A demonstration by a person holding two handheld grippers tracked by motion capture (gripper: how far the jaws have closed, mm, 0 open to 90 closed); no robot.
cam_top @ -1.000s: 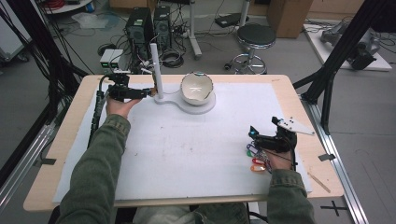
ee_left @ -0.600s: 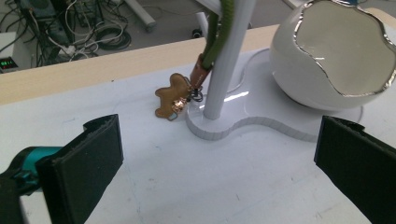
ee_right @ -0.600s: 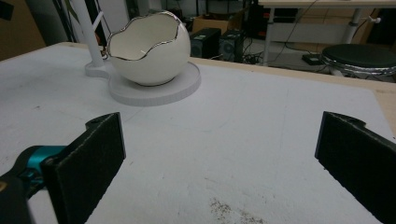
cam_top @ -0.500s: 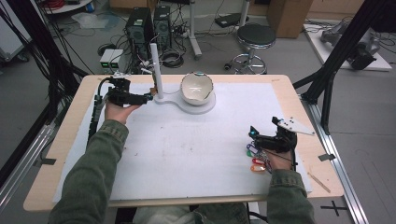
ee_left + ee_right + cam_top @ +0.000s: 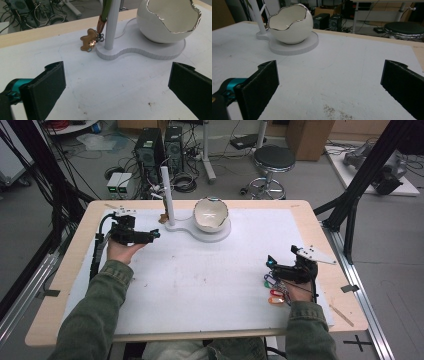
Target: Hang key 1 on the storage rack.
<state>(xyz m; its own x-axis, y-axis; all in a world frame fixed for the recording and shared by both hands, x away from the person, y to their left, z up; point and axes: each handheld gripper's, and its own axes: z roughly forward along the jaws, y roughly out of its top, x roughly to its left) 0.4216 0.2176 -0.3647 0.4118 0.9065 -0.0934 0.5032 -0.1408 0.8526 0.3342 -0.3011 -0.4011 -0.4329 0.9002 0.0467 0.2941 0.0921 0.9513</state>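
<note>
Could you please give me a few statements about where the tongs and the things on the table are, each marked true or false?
1. The left tongs are shut on the brown bear-shaped key charm. False: their jaws stand wide apart and the charm lies apart from them, beside the white upright post.
2. The white egg-shaped bowl with a silver rim sits on the white flat stand. True.
3. The right tongs are open. True.
4. The coloured key tags lie inside the bowl. False: they lie on the white table cover by the right hand.
</note>
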